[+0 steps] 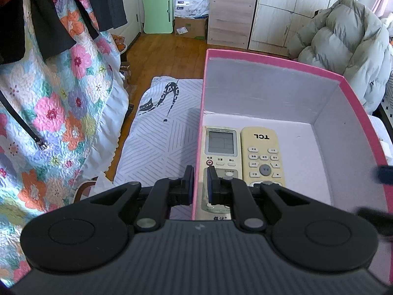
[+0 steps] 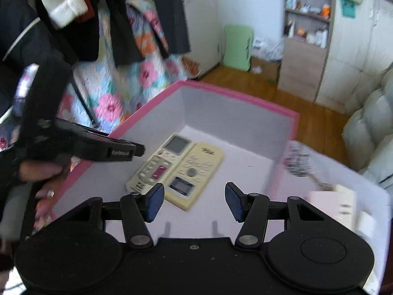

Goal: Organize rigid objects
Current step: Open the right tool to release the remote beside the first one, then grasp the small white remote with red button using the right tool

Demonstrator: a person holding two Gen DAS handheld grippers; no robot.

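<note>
Remotes: white one [image 1: 219, 162] and yellow one [image 1: 262, 156] lie side by side, touching, on the floor of the pink box [image 1: 277, 66]. Left gripper [image 1: 200, 172] pinches the box's side wall (jaws narrow). Right gripper [image 2: 194, 194] hangs above, jaws wide, empty.

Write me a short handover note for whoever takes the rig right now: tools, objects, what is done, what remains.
Left tool: shut on the left wall of the pink cardboard box, steadying it.
Right tool: open, empty, above the box.
Done: white remote control with grey screen and yellowish TCL remote control lie side by side on the box floor.
Left: white rectangular object on the bed cover outside the box, right side; blurred, probably next.
</note>
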